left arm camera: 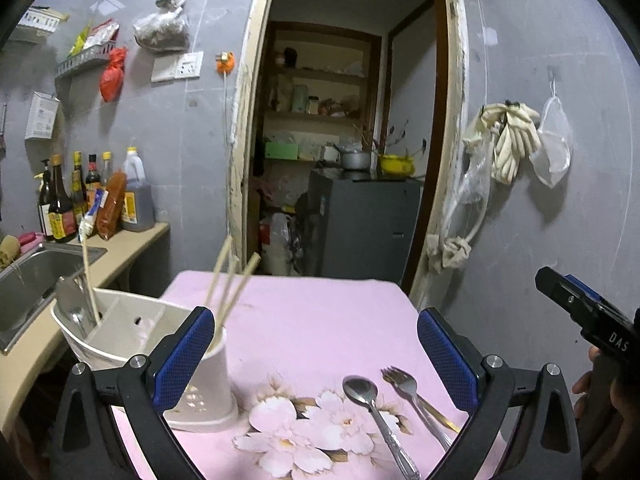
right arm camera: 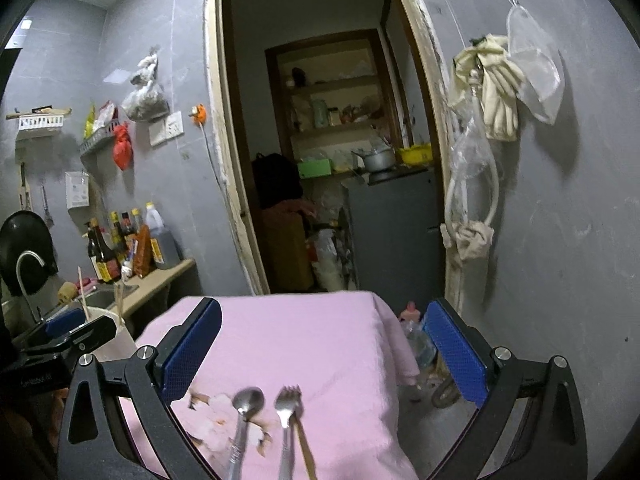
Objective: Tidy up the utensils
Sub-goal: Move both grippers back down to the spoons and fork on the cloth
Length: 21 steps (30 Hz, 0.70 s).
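Observation:
A metal spoon (left arm camera: 370,408) and a metal fork (left arm camera: 410,394) lie side by side on the pink flowered tablecloth (left arm camera: 320,320), with a thin brown stick (left arm camera: 440,416) beside the fork. A white utensil holder (left arm camera: 208,384) with several chopsticks (left arm camera: 232,280) stands at the table's left. My left gripper (left arm camera: 314,354) is open and empty, hovering above the cloth between holder and spoon. My right gripper (right arm camera: 324,354) is also open and empty, above the spoon (right arm camera: 248,402) and fork (right arm camera: 286,402).
A white drainer basket (left arm camera: 120,332) holding a spatula and a chopstick sits left of the holder, beside a steel sink (left arm camera: 36,276). Sauce bottles (left arm camera: 80,196) line the counter. Beyond the table's far edge is a doorway with a grey fridge (left arm camera: 360,224). Bottles (right arm camera: 416,332) stand on the floor at right.

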Motion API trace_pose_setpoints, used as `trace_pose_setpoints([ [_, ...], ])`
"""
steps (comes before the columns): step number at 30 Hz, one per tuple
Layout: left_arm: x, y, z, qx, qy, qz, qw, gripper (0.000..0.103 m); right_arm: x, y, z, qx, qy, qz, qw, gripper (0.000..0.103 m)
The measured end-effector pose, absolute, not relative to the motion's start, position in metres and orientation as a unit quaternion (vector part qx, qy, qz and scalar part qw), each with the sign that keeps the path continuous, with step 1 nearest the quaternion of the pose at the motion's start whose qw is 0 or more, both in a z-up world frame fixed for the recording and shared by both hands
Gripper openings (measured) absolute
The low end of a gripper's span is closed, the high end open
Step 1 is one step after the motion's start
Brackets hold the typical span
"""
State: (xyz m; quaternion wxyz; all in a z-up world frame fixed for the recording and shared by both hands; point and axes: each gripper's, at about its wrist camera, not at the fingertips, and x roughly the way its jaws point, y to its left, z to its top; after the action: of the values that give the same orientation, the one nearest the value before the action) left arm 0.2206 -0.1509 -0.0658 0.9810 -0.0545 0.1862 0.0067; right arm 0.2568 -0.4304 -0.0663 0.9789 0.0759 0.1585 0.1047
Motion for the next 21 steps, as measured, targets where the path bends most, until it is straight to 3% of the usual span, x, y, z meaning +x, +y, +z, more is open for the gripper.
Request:
trace_pose_setpoints([
  [16,0.272,-0.175,-0.137,-0.031,0.296,-0.027,0.954,0.102,0.319,-0.443,-0.166,0.115,0.285,0.131,0.943,0.100],
  [21,0.286,-0.175,-0.156,-0.037,0.319,-0.037,0.946,0.101,0.340,-0.430,-0.189,0.123,0.326,0.158,0.924,0.088],
])
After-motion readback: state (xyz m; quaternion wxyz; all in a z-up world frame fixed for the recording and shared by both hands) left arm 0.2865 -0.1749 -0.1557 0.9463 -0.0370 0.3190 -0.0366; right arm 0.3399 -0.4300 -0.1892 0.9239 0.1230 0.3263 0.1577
